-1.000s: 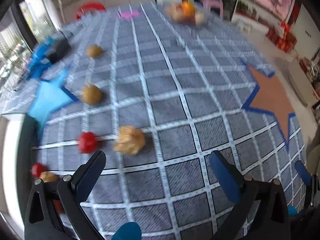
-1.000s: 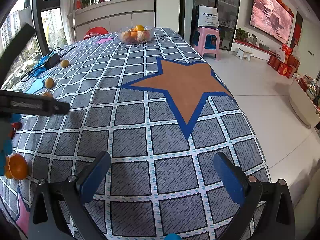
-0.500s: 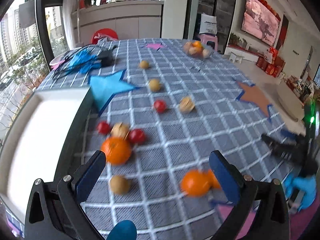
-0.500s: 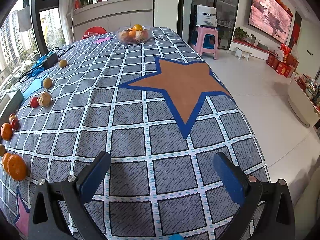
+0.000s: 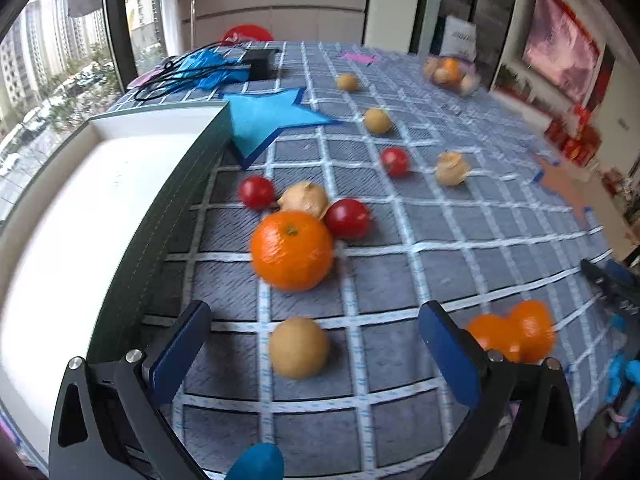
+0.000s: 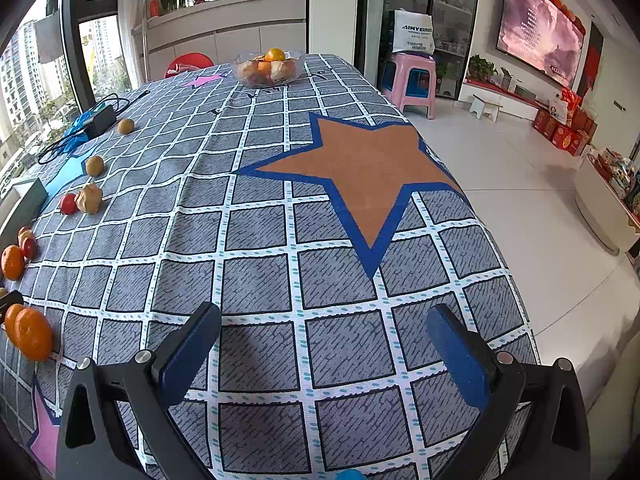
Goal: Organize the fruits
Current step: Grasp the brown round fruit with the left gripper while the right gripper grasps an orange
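My left gripper (image 5: 314,342) is open and empty, low over the checked cloth, with a round brown fruit (image 5: 299,347) between its fingers. Just beyond lie a large orange (image 5: 292,250), two red tomatoes (image 5: 347,218) (image 5: 257,192) and a papery husked fruit (image 5: 305,198). Two more oranges (image 5: 512,334) lie to the right. A white tray (image 5: 80,216) stands at the left. My right gripper (image 6: 322,344) is open and empty over bare cloth near the orange star (image 6: 360,172). The same fruits line the left edge of the right wrist view (image 6: 30,334).
Farther up the cloth lie another tomato (image 5: 395,161), a husked fruit (image 5: 451,168) and two brown fruits (image 5: 377,120). A glass bowl of fruit (image 6: 269,67) stands at the far end. A black adapter with cables (image 5: 260,65) lies far left. The table edge drops off at the right.
My left gripper has swung from the table's middle toward the tray and come down close over the near cluster of fruit. The right gripper has stayed put.
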Tool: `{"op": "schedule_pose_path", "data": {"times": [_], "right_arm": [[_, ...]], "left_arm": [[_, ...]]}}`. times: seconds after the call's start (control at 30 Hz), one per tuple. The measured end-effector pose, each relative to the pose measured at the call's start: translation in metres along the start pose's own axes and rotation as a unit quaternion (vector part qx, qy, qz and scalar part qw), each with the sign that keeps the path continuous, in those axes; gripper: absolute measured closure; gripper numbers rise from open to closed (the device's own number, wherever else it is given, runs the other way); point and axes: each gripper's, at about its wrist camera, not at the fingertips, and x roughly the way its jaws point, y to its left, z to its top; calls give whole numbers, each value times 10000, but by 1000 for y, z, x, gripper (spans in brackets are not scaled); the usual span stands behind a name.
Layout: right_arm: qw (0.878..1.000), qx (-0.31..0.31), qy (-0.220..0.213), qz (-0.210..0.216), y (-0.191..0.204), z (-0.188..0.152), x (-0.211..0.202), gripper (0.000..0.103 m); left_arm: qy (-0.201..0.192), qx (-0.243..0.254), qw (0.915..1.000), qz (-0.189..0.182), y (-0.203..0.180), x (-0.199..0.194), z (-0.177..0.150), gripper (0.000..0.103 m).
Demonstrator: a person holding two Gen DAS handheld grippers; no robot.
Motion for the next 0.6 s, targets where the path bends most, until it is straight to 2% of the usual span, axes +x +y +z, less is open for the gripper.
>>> {"op": "schedule_pose_path", "data": {"times": [0.13, 0.47, 0.57, 0.6], "right_arm": [[10000, 0, 7, 2, 0, 0, 0, 0], [9998, -141, 79, 95, 3, 2, 4, 0], [9998, -132, 96, 85, 4, 2, 3, 0], [9998, -130, 114, 70, 5, 2, 3, 0]], "left_arm": [[-2, 2, 10000, 93, -2, -2, -4, 0], [8, 82, 10000, -7, -1, -5, -7, 1], [-70, 121, 9999, -27, -2, -11, -11, 9], [-93, 134, 9999, -40, -2, -13, -12, 15]]}}
